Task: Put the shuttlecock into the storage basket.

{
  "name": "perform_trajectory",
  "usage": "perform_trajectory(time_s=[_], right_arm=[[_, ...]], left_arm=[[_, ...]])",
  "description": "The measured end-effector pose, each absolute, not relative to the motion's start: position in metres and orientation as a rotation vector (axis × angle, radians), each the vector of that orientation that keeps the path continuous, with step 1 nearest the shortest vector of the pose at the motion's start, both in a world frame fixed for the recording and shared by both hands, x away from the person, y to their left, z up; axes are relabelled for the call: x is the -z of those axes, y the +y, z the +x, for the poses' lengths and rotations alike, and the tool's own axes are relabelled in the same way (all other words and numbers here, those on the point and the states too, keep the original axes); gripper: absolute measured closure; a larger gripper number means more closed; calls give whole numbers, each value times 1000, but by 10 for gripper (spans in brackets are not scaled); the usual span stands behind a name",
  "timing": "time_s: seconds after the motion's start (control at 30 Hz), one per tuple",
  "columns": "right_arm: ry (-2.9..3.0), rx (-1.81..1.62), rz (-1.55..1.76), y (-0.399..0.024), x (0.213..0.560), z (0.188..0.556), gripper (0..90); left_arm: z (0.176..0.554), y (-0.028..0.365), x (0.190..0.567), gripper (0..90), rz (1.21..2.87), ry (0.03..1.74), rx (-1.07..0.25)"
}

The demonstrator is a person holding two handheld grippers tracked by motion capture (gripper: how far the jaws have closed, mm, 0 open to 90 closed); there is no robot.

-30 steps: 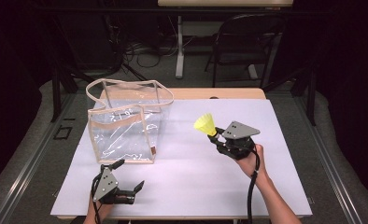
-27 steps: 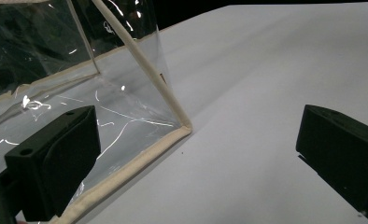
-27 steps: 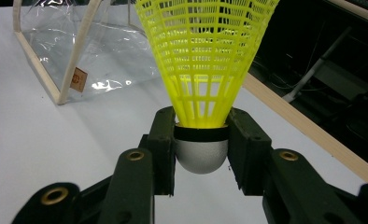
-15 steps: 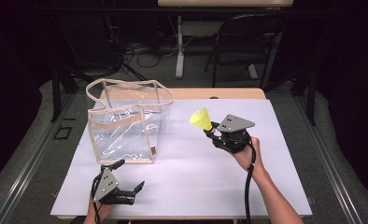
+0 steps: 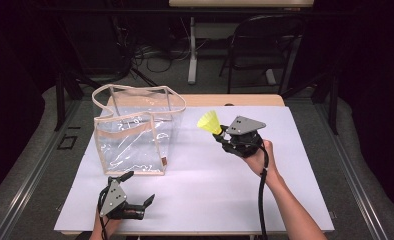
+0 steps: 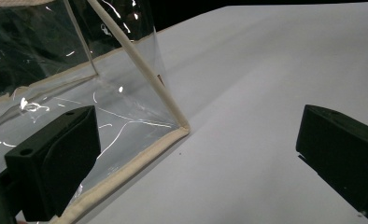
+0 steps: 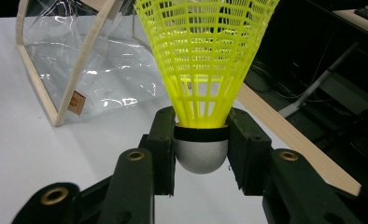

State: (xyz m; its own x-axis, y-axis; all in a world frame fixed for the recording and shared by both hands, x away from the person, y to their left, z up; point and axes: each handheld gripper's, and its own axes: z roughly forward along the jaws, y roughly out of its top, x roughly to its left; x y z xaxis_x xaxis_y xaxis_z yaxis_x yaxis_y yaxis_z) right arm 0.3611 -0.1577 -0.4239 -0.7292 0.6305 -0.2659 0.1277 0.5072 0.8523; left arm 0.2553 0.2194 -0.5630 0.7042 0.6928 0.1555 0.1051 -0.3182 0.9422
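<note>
The big white table (image 5: 285, 200) has lots of bare room on it. On its left side stands a see-through bag (image 5: 135, 145) with a tan edge, and its top is wide open. The bag sits near the table's back edge, with free space in front and to the right of it.

The right claw (image 5: 218, 135) is up in the air, just to the right of the bag. Its jaws are squeezed tight on a yellow birdie (image 7: 205, 70). They pinch the round white tip, and the yellow net part points up and toward the bag.

The left claw (image 5: 137, 192) rests low at the front of the table, just in front of the bag's near corner. Its jaws are spread apart and hold nothing.

It looks like the step now is carrying the birdie over to the bag. Next, the right claw likely needs to go up over the tan rim, get above the opening, and then let go. The rim is floppy, so bumping it could tip the bag. The left claw is close enough to steady the bag if needed.
</note>
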Motion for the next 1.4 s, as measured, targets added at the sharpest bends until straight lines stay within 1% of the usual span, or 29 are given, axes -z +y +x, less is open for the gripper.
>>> perform_trajectory(time_s=[1.4], right_arm=[[2208,-1183,604,-141,406,389,647]], left_arm=[[256,219,563,0,1828,624,-674]])
